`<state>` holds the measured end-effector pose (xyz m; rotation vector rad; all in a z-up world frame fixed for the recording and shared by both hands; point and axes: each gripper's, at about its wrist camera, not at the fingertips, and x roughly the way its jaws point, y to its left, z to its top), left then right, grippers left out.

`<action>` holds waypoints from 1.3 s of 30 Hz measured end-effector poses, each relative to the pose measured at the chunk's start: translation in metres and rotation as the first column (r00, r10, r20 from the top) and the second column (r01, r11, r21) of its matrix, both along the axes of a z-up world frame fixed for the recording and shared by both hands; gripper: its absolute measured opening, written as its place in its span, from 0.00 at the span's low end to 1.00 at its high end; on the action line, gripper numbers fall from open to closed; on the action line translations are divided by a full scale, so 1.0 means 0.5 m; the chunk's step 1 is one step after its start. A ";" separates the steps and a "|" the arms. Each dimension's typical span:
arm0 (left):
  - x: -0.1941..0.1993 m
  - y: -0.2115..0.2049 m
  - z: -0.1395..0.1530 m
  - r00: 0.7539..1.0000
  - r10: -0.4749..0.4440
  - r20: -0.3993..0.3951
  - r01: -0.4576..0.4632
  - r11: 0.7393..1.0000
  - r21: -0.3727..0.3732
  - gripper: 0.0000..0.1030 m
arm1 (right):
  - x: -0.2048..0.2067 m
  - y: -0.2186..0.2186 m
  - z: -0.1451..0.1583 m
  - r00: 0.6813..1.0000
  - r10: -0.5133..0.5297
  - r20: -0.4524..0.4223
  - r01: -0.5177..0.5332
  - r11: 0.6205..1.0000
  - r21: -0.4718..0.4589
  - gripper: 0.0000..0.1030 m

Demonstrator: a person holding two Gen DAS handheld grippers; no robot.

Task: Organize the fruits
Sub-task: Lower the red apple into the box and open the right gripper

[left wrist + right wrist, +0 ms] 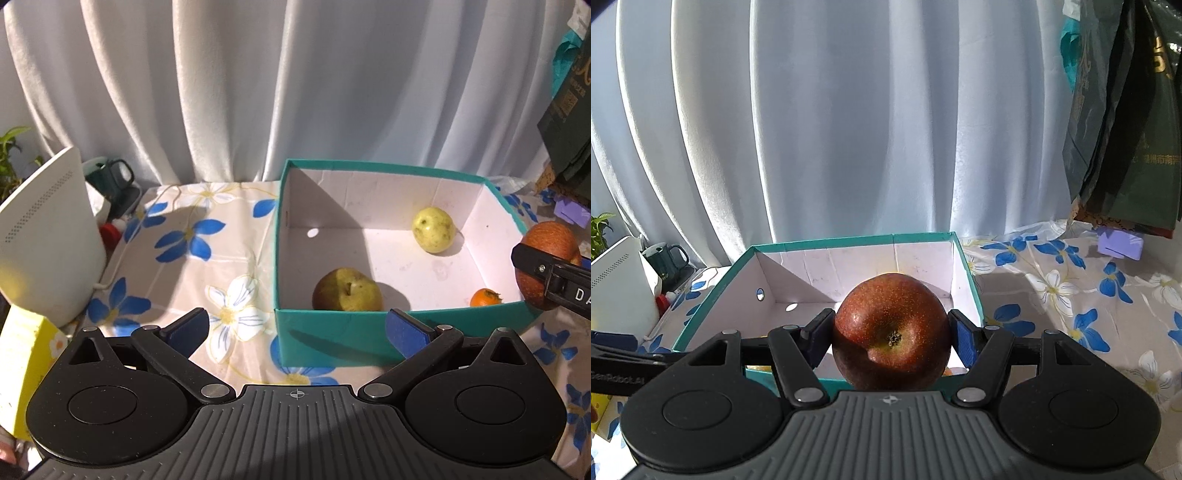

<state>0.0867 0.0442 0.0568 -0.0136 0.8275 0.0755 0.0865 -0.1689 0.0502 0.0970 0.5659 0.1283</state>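
A teal box with a white inside stands on the flowered tablecloth. In it lie a brownish-green pear, a yellow-green fruit and a small orange. My left gripper is open and empty, just in front of the box's near wall. My right gripper is shut on a red apple, held above the near edge of the box. The apple also shows in the left wrist view, at the box's right side.
A white appliance stands at the left, with a dark green mug behind it and a yellow carton in front. Dark green bags hang at the right over a purple block. White curtains close the back.
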 end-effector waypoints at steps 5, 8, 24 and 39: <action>0.007 -0.002 -0.014 0.999 0.028 -0.023 -0.026 0.998 0.055 1.00 | 0.038 0.011 -0.030 1.000 0.003 -0.027 -0.004 1.000 -0.014 0.64; 0.015 -0.003 -0.022 0.998 0.037 -0.045 -0.033 0.997 0.069 1.00 | 0.057 0.013 -0.046 0.999 0.013 -0.051 -0.014 1.000 -0.016 0.64; 0.042 -0.006 -0.048 0.993 0.052 -0.105 -0.044 0.996 0.077 1.00 | 0.106 0.029 -0.096 0.990 0.019 -0.141 -0.034 0.994 -0.100 0.64; 0.026 -0.006 -0.059 0.991 0.042 -0.123 -0.031 0.996 0.085 1.00 | 0.109 0.028 -0.082 0.986 0.022 -0.168 -0.040 0.994 -0.102 0.77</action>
